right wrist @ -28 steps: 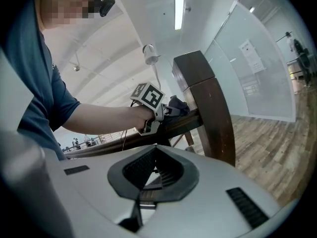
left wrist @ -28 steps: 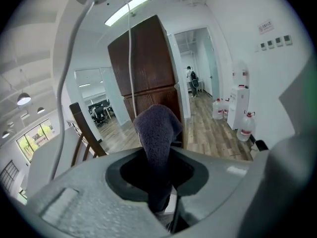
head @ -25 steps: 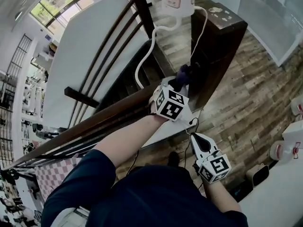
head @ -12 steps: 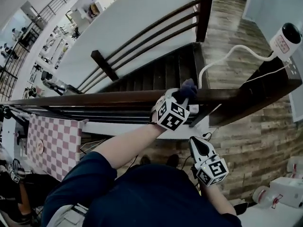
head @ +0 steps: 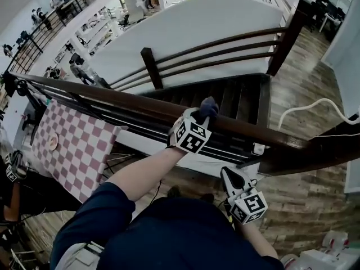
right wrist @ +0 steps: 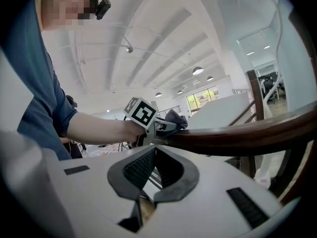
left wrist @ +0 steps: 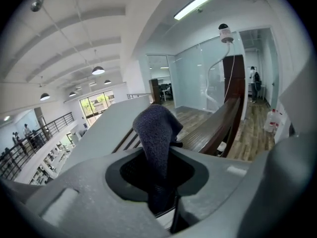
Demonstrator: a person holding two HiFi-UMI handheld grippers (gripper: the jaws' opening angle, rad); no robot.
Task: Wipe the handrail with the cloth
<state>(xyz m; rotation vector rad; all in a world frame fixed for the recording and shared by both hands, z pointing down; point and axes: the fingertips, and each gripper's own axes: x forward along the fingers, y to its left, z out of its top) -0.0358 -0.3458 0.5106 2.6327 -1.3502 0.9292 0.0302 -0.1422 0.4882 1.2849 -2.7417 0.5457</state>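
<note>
The left gripper (head: pixel 203 115) pinches a dark grey terry cloth (head: pixel 209 104) on the dark brown wooden handrail (head: pixel 124 101); the right gripper (head: pixel 227 174), jaws pressed together, hangs below

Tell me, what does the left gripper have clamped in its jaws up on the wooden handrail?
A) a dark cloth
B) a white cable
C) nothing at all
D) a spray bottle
A: the left gripper is shut on a dark cloth, whose bunched end sticks out past the jaws and sits on the handrail.
</note>
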